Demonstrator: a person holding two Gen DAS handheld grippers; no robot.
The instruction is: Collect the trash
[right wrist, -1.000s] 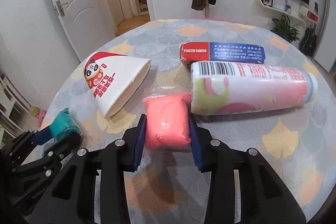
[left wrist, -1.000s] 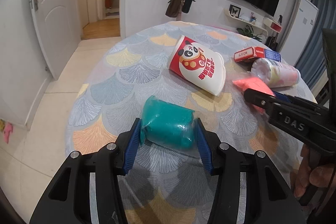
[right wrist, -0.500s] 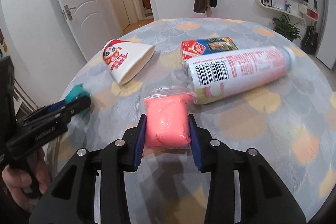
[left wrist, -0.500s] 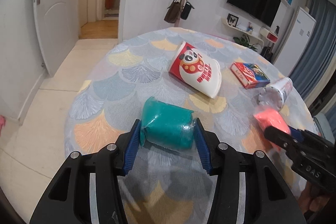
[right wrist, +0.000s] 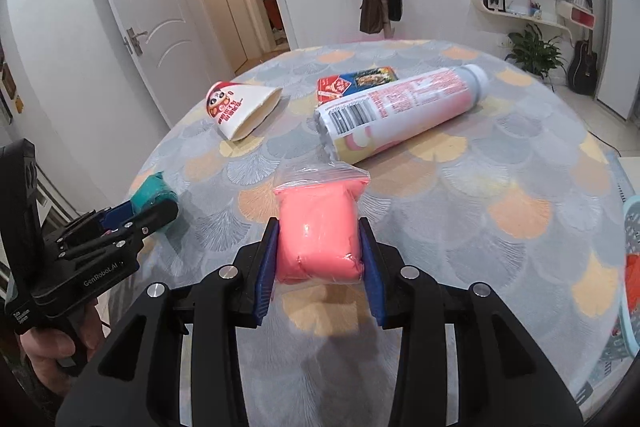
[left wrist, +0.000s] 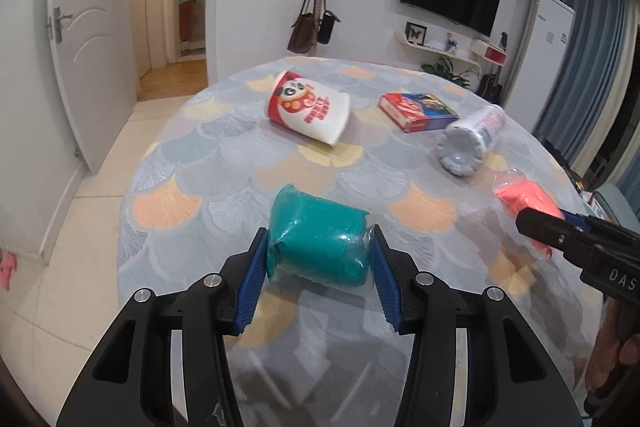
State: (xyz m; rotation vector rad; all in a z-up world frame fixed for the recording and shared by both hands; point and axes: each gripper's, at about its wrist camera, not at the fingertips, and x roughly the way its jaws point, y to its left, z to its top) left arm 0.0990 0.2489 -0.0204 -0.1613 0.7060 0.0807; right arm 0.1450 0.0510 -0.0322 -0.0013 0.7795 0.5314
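Observation:
My left gripper point(left wrist: 318, 259) is shut on a teal bagged lump point(left wrist: 320, 239) and holds it above the round table point(left wrist: 224, 163). My right gripper point(right wrist: 319, 251) is shut on a pink bagged lump point(right wrist: 318, 235), also lifted over the table. Each gripper shows in the other's view: the pink lump point(left wrist: 524, 201) at the right, the teal lump point(right wrist: 154, 193) at the left. On the table lie a tipped panda paper cup point(left wrist: 306, 113), a red and blue box point(left wrist: 418, 111) and a pink and white bottle point(right wrist: 400, 115).
A light blue basket point(right wrist: 630, 283) shows at the right edge of the right wrist view, beside the table. A white door point(left wrist: 88, 39) and a coat stand with bags point(left wrist: 314, 27) are behind the table. Tiled floor lies to the left.
Both grippers have pulled back and risen from the table with their lumps. The cup, box and bottle now look farther away. The right gripper has moved off to the right.

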